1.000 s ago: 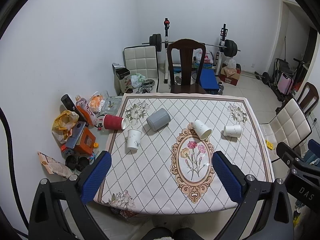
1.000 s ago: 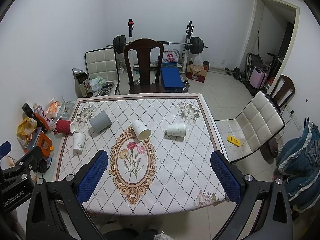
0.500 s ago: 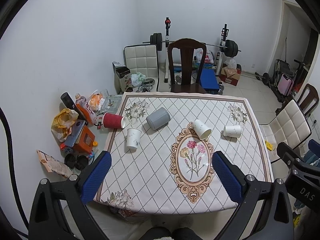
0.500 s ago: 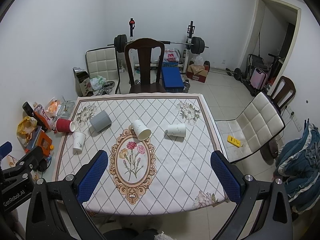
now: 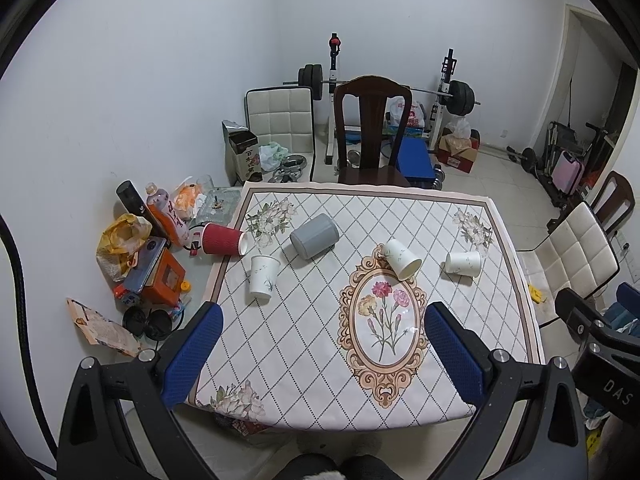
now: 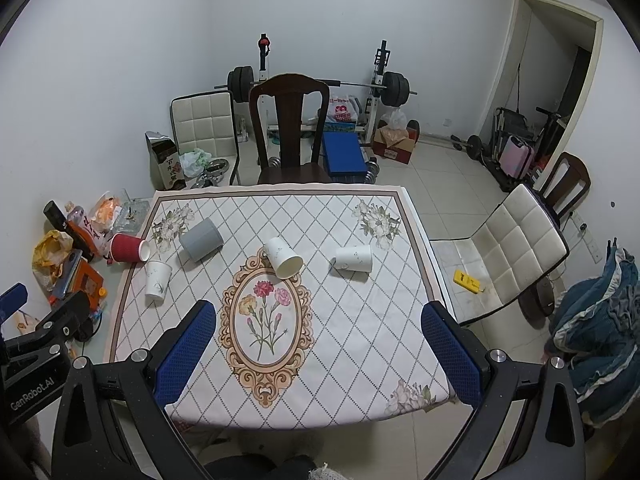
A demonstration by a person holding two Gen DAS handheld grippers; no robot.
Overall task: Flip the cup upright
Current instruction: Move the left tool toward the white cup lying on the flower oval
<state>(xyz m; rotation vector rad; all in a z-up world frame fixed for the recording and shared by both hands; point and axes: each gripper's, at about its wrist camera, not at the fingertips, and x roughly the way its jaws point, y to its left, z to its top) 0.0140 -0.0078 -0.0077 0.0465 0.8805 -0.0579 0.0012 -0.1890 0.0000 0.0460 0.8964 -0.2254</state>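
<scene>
Cups (image 5: 402, 259) are lying mid-tabletop (image 5: 328, 360), the red cup (image 5: 224, 239) overhanging its left edge, while both grippers (image 5: 320, 344) (image 6: 318, 340) are hovering released.

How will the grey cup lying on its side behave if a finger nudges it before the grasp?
The grey cup lies on its round side on the tablecloth, so a nudge will probably roll it. Its slight taper suggests a curved path rather than a straight one. It looks thicker-walled than the paper cups, so likely stiffer under a squeeze.

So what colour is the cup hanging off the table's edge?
Red cup with a white inside; left wrist view shows it best.
</scene>
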